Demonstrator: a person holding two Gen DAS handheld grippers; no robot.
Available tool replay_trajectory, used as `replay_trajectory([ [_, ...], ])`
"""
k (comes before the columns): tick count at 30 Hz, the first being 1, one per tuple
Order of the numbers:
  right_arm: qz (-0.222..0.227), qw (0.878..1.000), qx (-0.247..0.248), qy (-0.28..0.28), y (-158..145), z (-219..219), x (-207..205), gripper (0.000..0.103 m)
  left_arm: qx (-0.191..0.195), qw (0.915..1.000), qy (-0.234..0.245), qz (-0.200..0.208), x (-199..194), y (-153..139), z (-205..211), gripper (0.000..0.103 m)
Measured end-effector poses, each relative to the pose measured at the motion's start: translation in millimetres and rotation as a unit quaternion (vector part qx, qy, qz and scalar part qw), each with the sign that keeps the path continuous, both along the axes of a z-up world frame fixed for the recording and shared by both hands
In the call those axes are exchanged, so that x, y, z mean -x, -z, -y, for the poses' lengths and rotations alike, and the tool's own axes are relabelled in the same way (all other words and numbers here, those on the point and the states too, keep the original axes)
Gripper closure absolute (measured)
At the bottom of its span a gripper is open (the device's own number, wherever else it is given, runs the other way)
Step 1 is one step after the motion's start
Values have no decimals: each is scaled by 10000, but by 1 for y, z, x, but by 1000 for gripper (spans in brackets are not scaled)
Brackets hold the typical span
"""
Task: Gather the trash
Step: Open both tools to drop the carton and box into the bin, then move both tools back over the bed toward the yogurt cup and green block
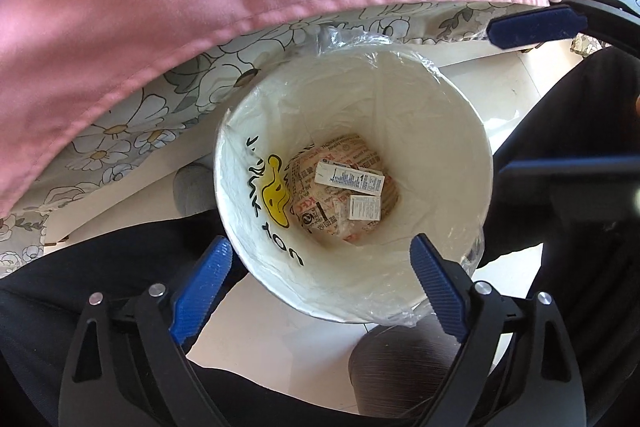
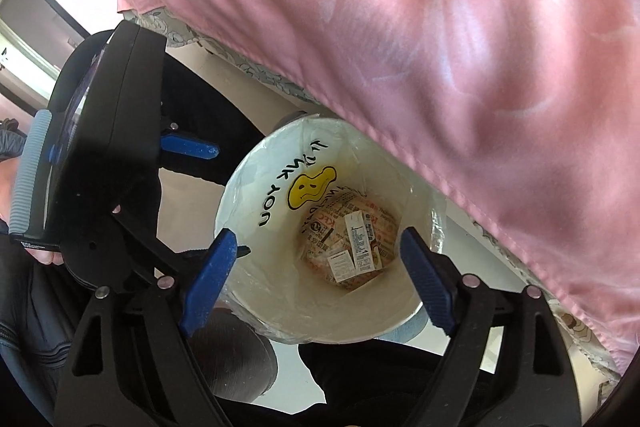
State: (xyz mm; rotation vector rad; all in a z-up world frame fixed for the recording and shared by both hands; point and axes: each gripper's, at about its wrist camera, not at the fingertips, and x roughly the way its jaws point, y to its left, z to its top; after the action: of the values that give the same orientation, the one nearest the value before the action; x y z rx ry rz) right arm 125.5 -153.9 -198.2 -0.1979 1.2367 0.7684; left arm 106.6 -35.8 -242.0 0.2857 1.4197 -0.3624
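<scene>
Nearest, our left gripper (image 1: 320, 267) and right gripper (image 2: 316, 259) both hang spread and empty. Directly below them stands the white bin (image 1: 452, 99), its mouth facing up; wrappers (image 1: 348, 183) lie at its bottom. Beyond, the pink bedspread (image 1: 200, 7) overhangs the bin's far rim.

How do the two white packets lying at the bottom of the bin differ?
The longer packet is an elongated strip; the smaller packet is short, nearly square. The longer one lies farther from the left gripper, the smaller nearer. Both are white with fine print, resting on a printed wrapper.
</scene>
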Motion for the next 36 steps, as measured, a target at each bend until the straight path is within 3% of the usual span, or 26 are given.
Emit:
replay_trajectory([
  [8,119,9996,13,254,-12,10,6,20,217,9993,-291,0,-2,-7,-8,8],
  [15,402,9976,-397,389,-52,27,20,20,224,9962,-625,562,-1,-49,-21,8],
  [21,918,9933,-583,399,-93,41,28,20,524,9851,-1085,1224,-10,-103,-37,8],
  [29,1557,9849,-625,423,-134,63,24,20,818,9719,-1128,1899,-28,-160,-41,8],
  [36,2040,9756,-529,615,-160,84,16,20,413,9621,-1223,2402,-48,-190,-38,8],
])
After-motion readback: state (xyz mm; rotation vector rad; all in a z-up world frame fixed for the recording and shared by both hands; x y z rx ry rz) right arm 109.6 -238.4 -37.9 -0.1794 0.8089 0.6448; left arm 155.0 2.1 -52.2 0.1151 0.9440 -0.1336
